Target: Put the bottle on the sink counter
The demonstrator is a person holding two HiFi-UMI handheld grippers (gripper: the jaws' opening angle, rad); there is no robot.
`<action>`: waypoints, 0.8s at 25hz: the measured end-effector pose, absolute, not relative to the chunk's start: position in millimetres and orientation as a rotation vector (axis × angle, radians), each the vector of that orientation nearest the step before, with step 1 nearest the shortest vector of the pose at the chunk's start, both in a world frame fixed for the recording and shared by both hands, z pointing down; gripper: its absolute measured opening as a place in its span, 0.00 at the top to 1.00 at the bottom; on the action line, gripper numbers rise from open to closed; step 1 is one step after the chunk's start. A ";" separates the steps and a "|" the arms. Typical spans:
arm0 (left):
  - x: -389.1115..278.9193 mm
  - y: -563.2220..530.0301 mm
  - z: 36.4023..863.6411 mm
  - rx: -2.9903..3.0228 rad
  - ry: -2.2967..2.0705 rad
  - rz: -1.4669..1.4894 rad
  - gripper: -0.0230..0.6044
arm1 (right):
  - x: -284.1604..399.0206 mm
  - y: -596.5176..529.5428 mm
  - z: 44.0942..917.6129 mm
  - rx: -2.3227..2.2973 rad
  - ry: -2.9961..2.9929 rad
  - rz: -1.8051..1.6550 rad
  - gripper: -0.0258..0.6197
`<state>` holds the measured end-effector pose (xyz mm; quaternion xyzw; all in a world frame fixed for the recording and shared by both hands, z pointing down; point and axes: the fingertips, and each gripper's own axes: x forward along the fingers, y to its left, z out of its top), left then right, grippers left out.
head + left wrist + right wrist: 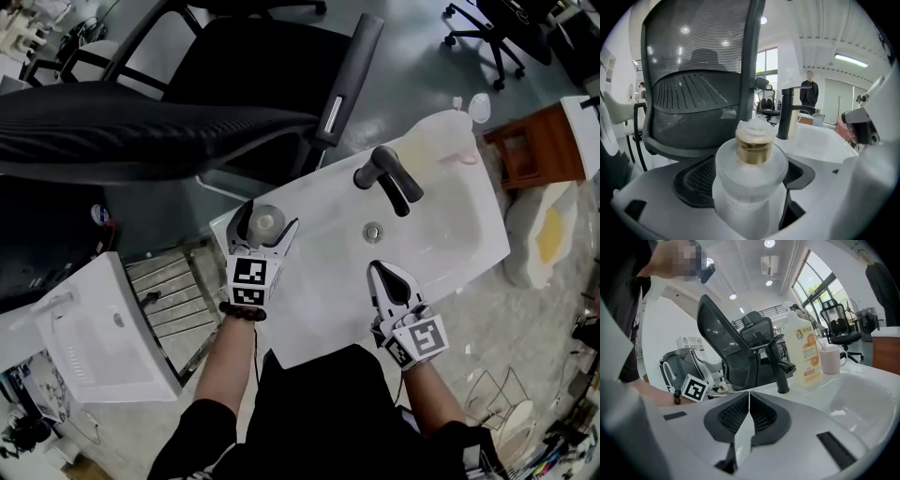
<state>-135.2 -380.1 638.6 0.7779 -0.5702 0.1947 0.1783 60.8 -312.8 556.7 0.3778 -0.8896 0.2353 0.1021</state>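
Note:
A frosted clear bottle with a gold neck and a clear cap stands upright on the near-left corner of the white sink counter. My left gripper reaches around it with its jaws spread wide. In the left gripper view the bottle fills the space between the black pads, and a dark gap shows on its right side. My right gripper rests over the counter's front edge, to the right of the bottle and near the basin. It is shut with nothing in it, its pads meeting on one line.
A black faucet stands behind the basin, whose drain shows. A soap jug and a pink cup sit at the far end. A black mesh office chair crowds the counter's left side. Another white sink lies lower left.

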 end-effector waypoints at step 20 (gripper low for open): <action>-149.0 -276.4 513.4 2.401 -1.463 0.135 0.34 | 36.9 -248.4 471.7 1.377 -2.701 0.435 0.91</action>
